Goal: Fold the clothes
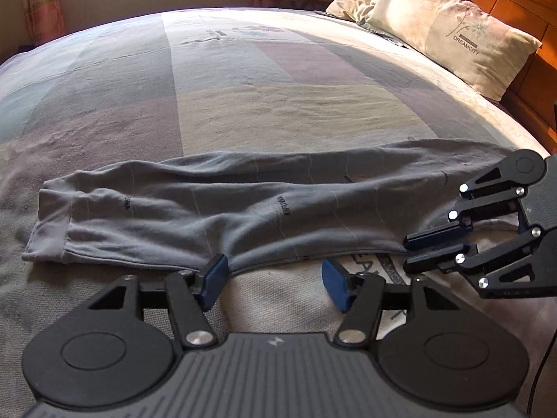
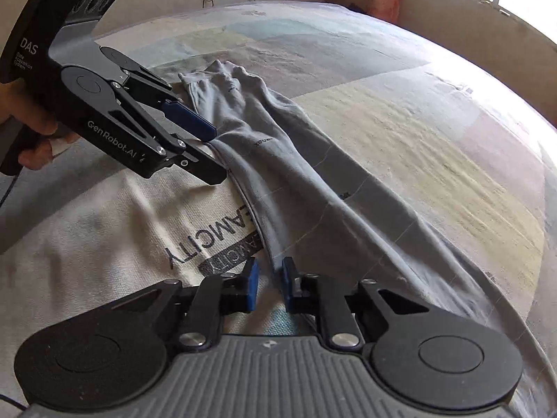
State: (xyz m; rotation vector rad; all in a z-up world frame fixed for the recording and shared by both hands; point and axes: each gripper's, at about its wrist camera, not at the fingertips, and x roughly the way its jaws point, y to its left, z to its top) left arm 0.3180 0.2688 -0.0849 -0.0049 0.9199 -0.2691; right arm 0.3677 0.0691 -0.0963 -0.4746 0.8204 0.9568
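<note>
lying flat along the near edge of the bed (image 1: 278, 80), grey trousers (image 1: 222, 216) folded lengthwise into a long band, cuffs at the left end, small dark lettering printed along the legs. from the left wrist view, leftmost: the stacked cuffs, resting well apart from either tool. next, toward the middle of the near edge: left gripper (image 1: 275, 282) spread wide, nothing held, its left blue pad (image 1: 214, 280) just at the trousers' near hem, its right pad on the bare cover beside printed letters. further right, near the bed's right edge: right gripper (image 1: 410, 254) coming in sideways, fingers narrow, nearly together, at the trousers' near edge; impossible to tell here whether cloth lies between them. at the far right corner: a pillow (image 1: 452, 28) against a wooden headboard (image 1: 522, 3). from the right wrist view, left to right: a hand (image 2: 31, 136) gripping the left gripper (image 2: 212, 153) handle, jaws apart, tips at the hem of the trousers (image 2: 313, 188); then the right gripper (image 2: 269, 287) low in the middle, narrow gap between pads, a thin fold of the hem running into that gap, though actual pinching not clear; beyond, the trousers stretching away diagonally toward the bed's far left; rightmost, bare patterned bedcover (image 2: 417, 104).
</note>
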